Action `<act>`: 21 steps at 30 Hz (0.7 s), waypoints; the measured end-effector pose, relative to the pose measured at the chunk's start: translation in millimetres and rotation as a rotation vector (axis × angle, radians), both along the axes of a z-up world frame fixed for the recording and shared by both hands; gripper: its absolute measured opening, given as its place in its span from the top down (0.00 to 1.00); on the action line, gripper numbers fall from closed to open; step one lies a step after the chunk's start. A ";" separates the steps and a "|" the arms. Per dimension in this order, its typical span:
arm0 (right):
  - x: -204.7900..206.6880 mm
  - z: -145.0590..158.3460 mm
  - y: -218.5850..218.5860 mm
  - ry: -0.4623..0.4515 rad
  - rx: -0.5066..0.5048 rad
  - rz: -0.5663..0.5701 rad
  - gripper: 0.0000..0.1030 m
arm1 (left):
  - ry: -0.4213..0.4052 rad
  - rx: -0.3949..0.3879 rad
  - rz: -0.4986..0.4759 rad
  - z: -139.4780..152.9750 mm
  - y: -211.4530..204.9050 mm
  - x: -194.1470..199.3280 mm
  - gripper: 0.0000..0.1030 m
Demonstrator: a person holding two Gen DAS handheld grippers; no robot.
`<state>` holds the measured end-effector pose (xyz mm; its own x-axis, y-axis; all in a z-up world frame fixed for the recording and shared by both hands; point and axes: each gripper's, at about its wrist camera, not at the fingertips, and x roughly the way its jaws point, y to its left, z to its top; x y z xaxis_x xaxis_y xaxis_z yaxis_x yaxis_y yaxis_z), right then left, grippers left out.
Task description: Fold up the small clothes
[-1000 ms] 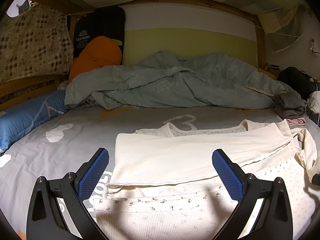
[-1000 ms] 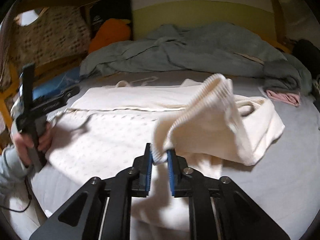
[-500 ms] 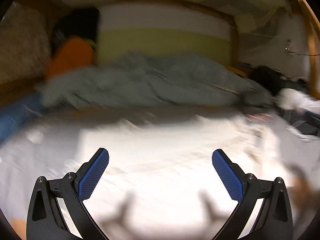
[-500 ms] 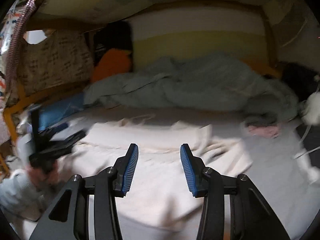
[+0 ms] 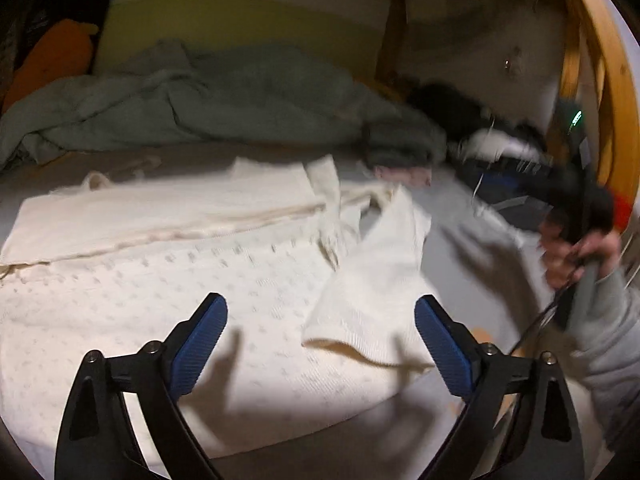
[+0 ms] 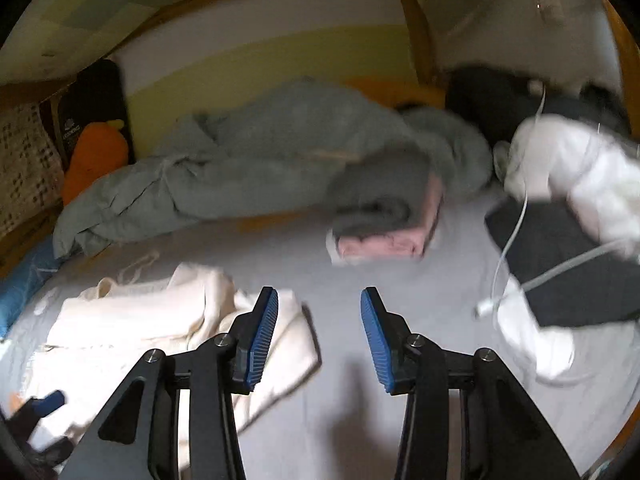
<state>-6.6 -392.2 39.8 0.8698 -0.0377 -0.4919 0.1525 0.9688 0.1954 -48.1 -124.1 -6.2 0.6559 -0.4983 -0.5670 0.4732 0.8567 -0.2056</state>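
Both the left gripper (image 5: 320, 344) and right gripper (image 6: 316, 336) gape empty; the cream garment (image 5: 200, 280) at centre frame looks soft, light, best pinched at its sleeve hem (image 5: 360, 344).

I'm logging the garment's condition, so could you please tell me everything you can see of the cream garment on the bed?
The cream garment lies spread on the grey bedsheet, soft knit with a faint dotted texture. A plainer ribbed layer is folded along its far edge, and a sleeve is laid diagonally inward over the body, its cuff toward the camera. Nothing grips it: the left hand-held gripper hovers open above it, and the right hand-held gripper is open by its edge.
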 end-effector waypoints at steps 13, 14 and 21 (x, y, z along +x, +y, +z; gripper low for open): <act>15.4 -18.8 -4.1 0.085 0.021 0.015 0.57 | -0.080 -0.298 0.040 43.0 18.4 -12.2 0.94; 15.4 -19.1 -4.6 0.086 0.027 0.013 0.57 | -0.120 -0.319 0.043 58.5 25.2 -17.2 0.94; 18.7 -24.9 9.1 0.120 -0.013 0.042 0.57 | -0.358 -0.271 0.105 141.5 63.2 -36.3 0.94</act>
<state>12.1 -383.1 14.9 0.8054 -0.0099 -0.5926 0.1335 0.9772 0.1651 -84.3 -61.0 135.3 0.8414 -0.5182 -0.1533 0.4692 0.8414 -0.2682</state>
